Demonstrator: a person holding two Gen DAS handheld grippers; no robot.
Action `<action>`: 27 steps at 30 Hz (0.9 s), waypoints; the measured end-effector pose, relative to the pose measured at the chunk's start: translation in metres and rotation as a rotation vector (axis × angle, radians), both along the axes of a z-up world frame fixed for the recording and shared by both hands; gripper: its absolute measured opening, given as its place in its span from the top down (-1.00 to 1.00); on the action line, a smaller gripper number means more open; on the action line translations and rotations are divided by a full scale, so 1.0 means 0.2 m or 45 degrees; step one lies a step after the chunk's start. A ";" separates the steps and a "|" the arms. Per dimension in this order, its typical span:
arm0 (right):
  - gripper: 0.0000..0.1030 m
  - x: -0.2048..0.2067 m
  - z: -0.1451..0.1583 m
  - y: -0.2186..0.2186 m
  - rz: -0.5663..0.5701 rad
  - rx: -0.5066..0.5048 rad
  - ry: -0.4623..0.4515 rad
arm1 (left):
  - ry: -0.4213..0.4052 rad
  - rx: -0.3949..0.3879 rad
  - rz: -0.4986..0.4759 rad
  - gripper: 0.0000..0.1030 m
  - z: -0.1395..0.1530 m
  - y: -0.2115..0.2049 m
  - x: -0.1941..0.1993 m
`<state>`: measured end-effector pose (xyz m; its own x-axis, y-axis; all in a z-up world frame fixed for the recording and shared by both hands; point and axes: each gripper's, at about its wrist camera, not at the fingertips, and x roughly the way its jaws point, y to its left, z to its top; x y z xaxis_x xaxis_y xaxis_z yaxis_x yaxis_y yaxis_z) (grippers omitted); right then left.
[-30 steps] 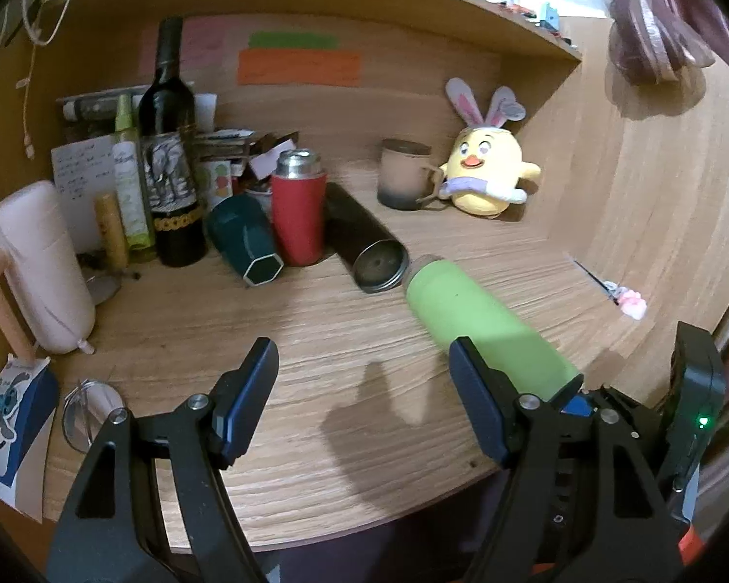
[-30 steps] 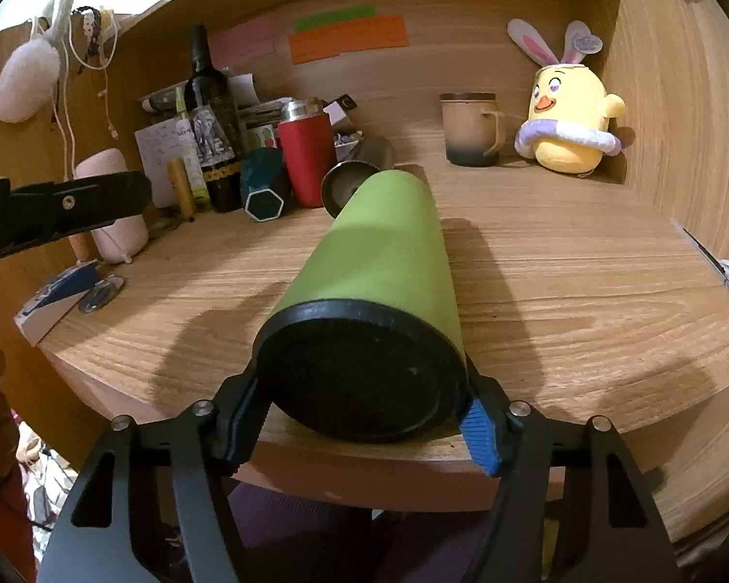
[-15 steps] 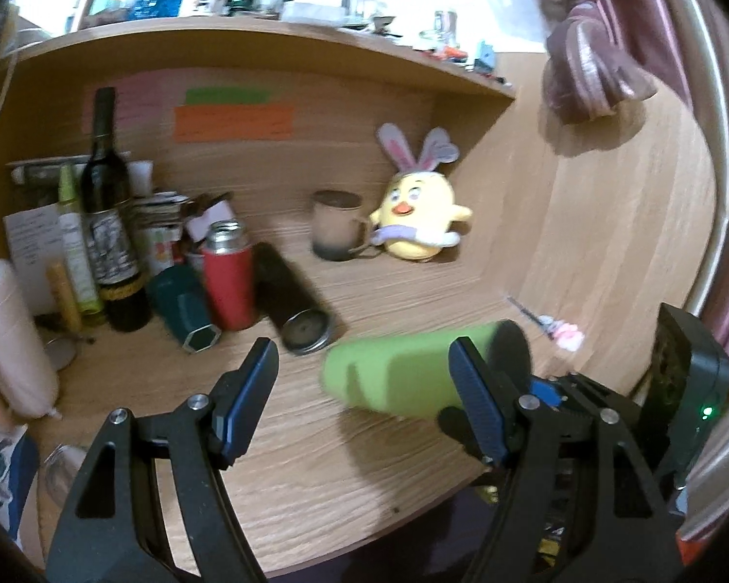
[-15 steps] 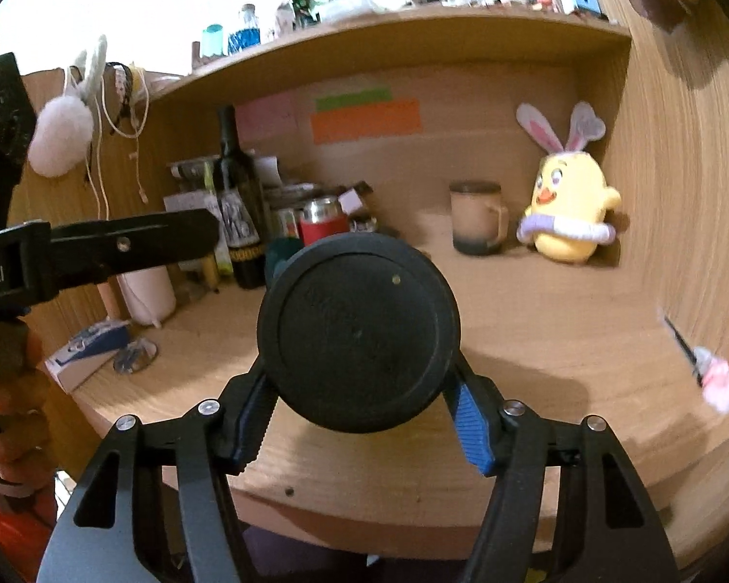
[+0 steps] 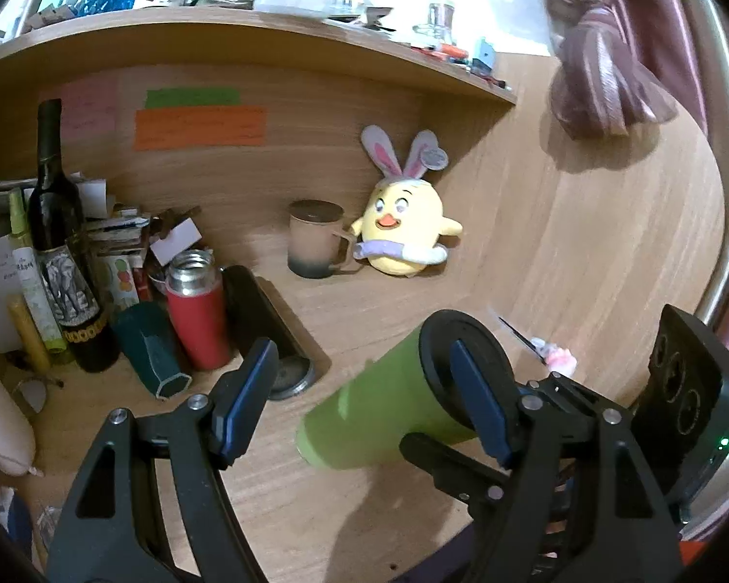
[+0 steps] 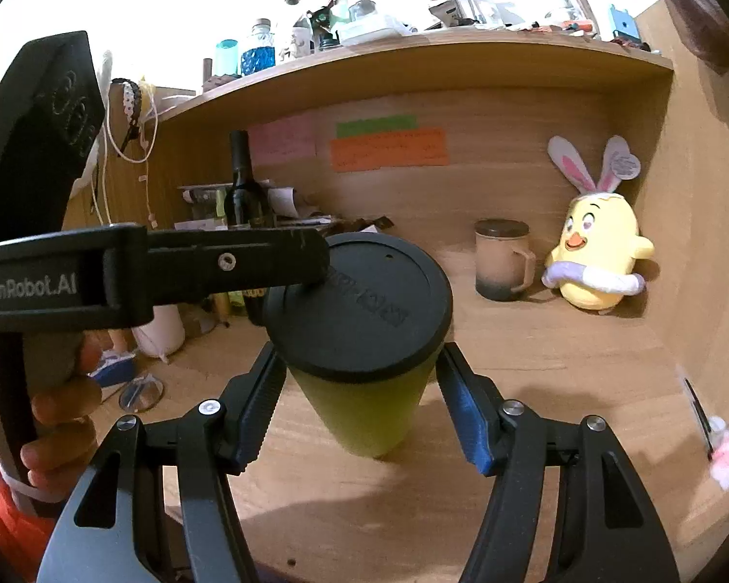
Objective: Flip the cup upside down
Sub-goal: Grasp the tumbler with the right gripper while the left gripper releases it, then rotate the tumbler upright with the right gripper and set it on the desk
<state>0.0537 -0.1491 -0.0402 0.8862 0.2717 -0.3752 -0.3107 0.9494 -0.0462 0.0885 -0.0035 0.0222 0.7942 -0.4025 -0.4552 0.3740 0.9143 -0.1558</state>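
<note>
The green cup (image 6: 364, 388) with a black end cap (image 6: 359, 306) stands nearly upright on the wooden desk (image 6: 559, 388), black end up. My right gripper (image 6: 359, 413) is open, its fingers a little apart from the cup on each side. In the left wrist view the cup (image 5: 379, 418) looks tilted, its black end (image 5: 461, 369) toward the right. My left gripper (image 5: 364, 393) is open and empty above the cup; one of its fingers (image 6: 248, 262) reaches across the black cap in the right wrist view.
At the back left stand a wine bottle (image 5: 58, 243), a red flask (image 5: 197, 311), a teal cup (image 5: 153, 354) and a lying black tumbler (image 5: 267, 330). A mug (image 5: 313, 238) and a yellow plush chick (image 5: 403, 228) sit at the back. A small pink item (image 5: 556, 354) lies right.
The right gripper swung the cup from lying flat to standing with its black end up, then opened off it. The left gripper rose and moved over the cup.
</note>
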 end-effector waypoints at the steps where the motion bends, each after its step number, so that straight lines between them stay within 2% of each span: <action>1: -0.18 0.02 0.00 0.01 0.004 0.000 0.000 | 0.002 -0.003 0.011 -0.44 0.01 0.01 0.02; 7: -0.18 0.14 0.03 0.05 0.029 -0.002 0.001 | 0.024 -0.003 0.058 -0.44 0.03 0.07 0.15; 16: -0.18 0.32 0.01 0.08 0.091 0.044 0.071 | 0.033 0.066 0.106 -0.44 0.04 0.10 0.30; 19: -0.22 0.34 -0.02 0.10 0.084 0.019 0.074 | 0.047 0.037 0.064 -0.44 0.03 0.10 0.32; 27: -0.24 0.33 -0.06 0.08 0.076 0.029 0.116 | 0.016 0.067 0.081 -0.44 0.04 0.08 0.29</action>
<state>0.1193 -0.1337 -0.0520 0.8305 0.3326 -0.4468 -0.3689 0.9294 0.0062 0.1474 0.0125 0.0295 0.8118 -0.3265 -0.4842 0.3130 0.9432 -0.1113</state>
